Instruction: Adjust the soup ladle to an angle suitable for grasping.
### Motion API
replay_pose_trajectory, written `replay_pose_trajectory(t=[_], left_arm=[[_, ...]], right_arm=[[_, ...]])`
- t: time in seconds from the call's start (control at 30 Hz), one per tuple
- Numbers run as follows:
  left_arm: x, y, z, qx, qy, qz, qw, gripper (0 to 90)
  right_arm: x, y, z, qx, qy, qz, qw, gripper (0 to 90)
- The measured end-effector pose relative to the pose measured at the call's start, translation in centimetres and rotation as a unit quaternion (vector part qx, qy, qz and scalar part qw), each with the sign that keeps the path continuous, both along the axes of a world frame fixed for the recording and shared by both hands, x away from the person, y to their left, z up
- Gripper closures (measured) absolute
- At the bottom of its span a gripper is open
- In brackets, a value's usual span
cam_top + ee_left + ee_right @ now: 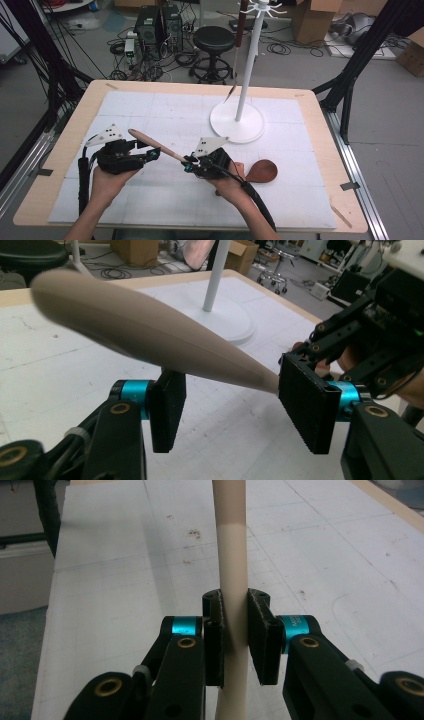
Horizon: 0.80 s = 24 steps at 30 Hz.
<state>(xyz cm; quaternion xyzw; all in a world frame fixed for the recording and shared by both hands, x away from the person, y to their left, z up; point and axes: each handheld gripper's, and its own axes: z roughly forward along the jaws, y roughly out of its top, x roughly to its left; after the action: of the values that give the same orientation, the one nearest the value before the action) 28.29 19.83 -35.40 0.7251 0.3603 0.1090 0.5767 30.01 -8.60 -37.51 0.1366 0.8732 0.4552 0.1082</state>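
The wooden spoon (170, 150) sat pinched mid-handle in my right gripper (192, 164). My left gripper (154, 155) stood spread around the handle's end, mid-handover, I judged; next it needed to close squarely.

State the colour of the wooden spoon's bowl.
Reddish brown: the spoon's bowl shows best in the high view.

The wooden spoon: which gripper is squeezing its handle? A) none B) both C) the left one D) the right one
D: the right gripper is shut on the wooden spoon, while the left gripper has the handle between its pads without pressing it.
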Motion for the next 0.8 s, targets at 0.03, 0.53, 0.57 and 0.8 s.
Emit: replay_pose_trajectory(t=[0.03,0.53,0.57,0.8], left_arm=[[0.0,0.0,0.0,-0.001,-0.001,0.001,1.0000,47.0],[0.0,-0.3,0.6,-0.017,-0.003,-0.023,0.9996,56.6],[0.0,-0.3,0.7,-0.018,-0.002,-0.026,0.9995,56.9],[0.1,-0.1,1.1,-0.033,-0.002,-0.054,0.9980,62.8]], right_arm=[[-0.1,0.1,-0.1,0.001,0.004,-0.003,1.0000,78.9],[-0.2,0.5,-0.5,-0.011,0.025,0.015,0.9995,76.0],[-0.2,0.5,-0.4,-0.007,0.028,0.020,0.9994,73.0],[0.9,0.2,0.3,0.018,0.076,0.072,0.9944,64.7]])
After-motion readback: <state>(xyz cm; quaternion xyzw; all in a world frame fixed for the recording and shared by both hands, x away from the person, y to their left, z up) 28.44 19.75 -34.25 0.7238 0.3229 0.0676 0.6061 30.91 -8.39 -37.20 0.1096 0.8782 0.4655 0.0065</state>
